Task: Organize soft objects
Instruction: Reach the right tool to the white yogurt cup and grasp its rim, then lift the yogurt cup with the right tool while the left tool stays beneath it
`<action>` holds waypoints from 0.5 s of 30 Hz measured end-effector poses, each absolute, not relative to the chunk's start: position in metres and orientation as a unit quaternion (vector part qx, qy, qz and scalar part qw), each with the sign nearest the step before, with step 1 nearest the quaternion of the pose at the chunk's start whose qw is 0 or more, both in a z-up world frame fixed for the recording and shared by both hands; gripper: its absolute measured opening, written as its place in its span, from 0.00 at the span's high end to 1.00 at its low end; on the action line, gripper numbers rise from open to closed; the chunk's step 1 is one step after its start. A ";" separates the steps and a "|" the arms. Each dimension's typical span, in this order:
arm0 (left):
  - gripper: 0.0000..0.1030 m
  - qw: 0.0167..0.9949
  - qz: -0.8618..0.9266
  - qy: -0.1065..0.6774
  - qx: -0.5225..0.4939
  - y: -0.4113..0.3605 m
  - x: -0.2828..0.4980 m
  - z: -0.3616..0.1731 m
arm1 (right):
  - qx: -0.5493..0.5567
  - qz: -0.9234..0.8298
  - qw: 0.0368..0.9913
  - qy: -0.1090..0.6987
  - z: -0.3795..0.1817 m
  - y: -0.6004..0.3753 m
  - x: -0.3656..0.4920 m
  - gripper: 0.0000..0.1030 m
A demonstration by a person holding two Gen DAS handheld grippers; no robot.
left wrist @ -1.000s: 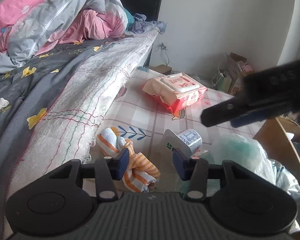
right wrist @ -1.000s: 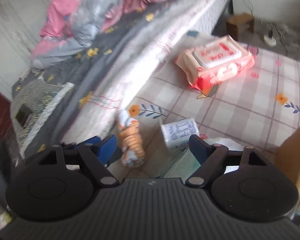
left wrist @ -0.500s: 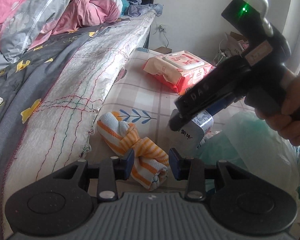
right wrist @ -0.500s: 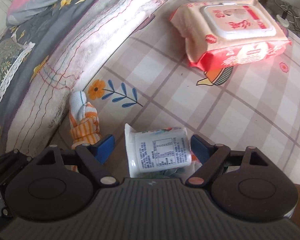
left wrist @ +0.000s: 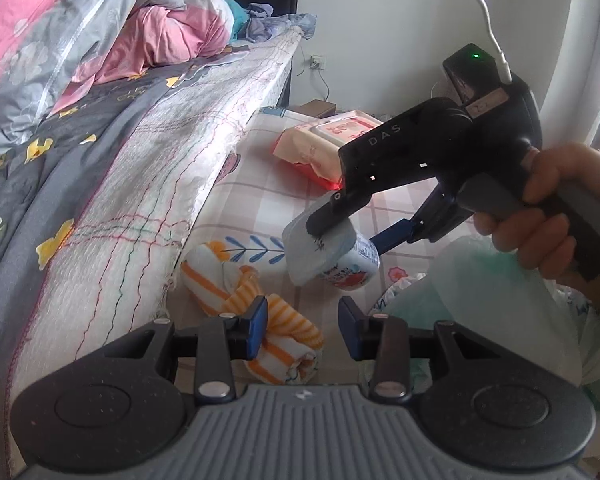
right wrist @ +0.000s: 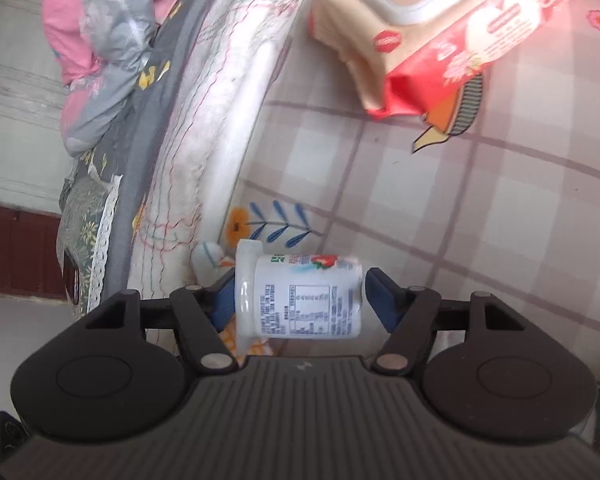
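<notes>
Left wrist view: the left claw (left wrist: pixel 302 326) hangs released over one knotted orange-striped cloth (left wrist: pixel 252 312) lying on the checked sheet (left wrist: pixel 260 196) beside the bed (left wrist: pixel 112 168). The right claw (left wrist: pixel 342 236) grasps one yogurt cup (left wrist: pixel 332 256), lifted on its side; one wipes pack (left wrist: pixel 324 140) lies far.

Right wrist view: the right claw (right wrist: pixel 300 300) pinches that white cup (right wrist: pixel 298 296) end to end, red-pictured label up, with the wipes pack (right wrist: pixel 440 28) far right.
</notes>
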State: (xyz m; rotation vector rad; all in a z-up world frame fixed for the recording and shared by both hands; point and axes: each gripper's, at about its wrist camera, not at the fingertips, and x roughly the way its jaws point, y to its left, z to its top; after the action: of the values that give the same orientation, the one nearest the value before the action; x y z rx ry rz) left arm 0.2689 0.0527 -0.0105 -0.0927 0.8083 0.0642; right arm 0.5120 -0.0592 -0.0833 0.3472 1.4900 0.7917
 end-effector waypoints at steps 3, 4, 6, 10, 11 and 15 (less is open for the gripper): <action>0.60 0.919 0.029 0.392 -0.035 0.048 0.273 -0.010 | 0.148 0.336 0.671 0.645 -0.077 -0.070 0.518 0.34; 0.59 0.919 0.028 0.392 -0.033 0.047 0.274 -0.010 | 0.149 0.329 0.676 0.642 -0.077 -0.075 0.522 0.34; 0.55 0.920 0.026 0.390 -0.034 0.046 0.278 -0.010 | 0.146 0.320 0.686 0.637 -0.076 -0.082 0.525 0.34; 0.39 0.918 0.009 0.395 -0.018 0.040 0.293 -0.010 | 0.155 0.317 0.693 0.629 -0.073 -0.095 0.526 0.43; 0.37 0.916 0.002 0.401 -0.012 0.036 0.298 -0.011 | 0.164 0.319 0.690 0.629 -0.074 -0.099 0.525 0.50; 0.37 0.912 -0.006 0.410 -0.005 0.027 0.317 -0.017 | 0.187 0.326 0.678 0.632 -0.077 -0.101 0.521 0.57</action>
State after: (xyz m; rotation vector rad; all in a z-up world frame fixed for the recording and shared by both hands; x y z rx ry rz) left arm 0.3165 0.0274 -0.0167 -0.0098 0.8444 -0.0132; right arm 0.5205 -0.1015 -0.0771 0.4202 1.4190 0.7333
